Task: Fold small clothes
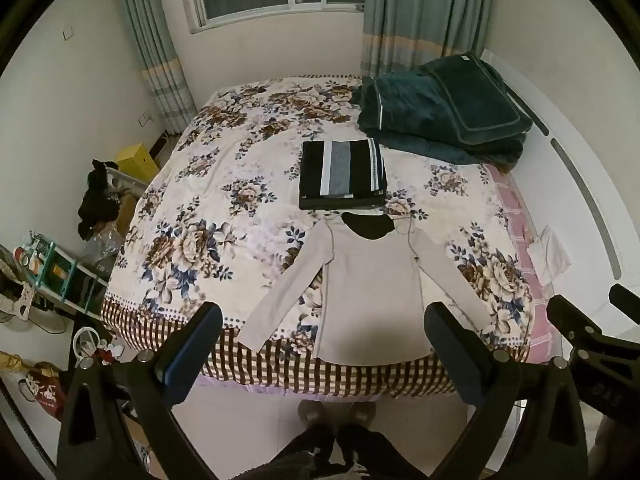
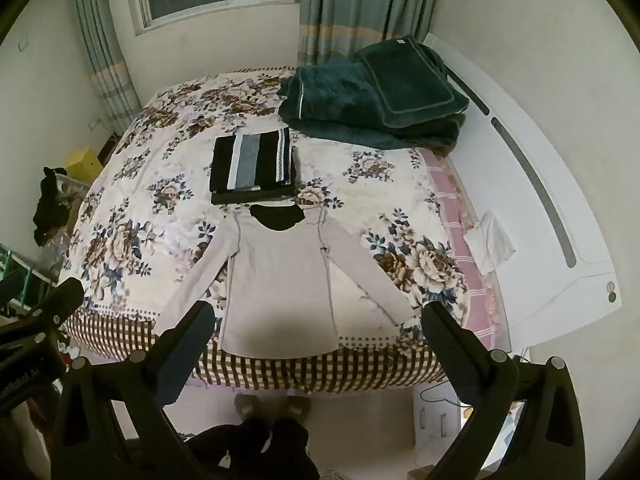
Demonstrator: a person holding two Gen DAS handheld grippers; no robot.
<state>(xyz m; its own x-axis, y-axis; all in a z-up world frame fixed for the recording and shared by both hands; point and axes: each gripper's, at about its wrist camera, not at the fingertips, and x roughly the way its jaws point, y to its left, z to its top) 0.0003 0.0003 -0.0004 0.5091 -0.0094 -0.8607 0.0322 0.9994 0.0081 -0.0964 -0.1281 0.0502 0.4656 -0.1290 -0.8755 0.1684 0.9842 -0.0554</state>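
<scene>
1. my left gripper [image 1: 322,334]: fingers spread wide, holding nothing; it hangs above the bed's near edge
2. my right gripper [image 2: 320,330]: fingers equally wide apart, empty
3. pale long-sleeved top [image 1: 370,280]: lies flat on the floral bedspread [image 1: 224,184], sleeves splayed, hem at the near edge
4. folded striped stack [image 1: 340,172]: just beyond the collar; dark green blanket [image 1: 440,116] further back

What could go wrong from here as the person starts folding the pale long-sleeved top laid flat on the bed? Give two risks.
1. The pale top's hem lies at the bed's near edge, so a tug might slide it off.
2. Its collar nearly touches the folded striped stack; a fold toward it could disturb that stack.
Both grippers, left and right, are open, holding nothing.
</scene>
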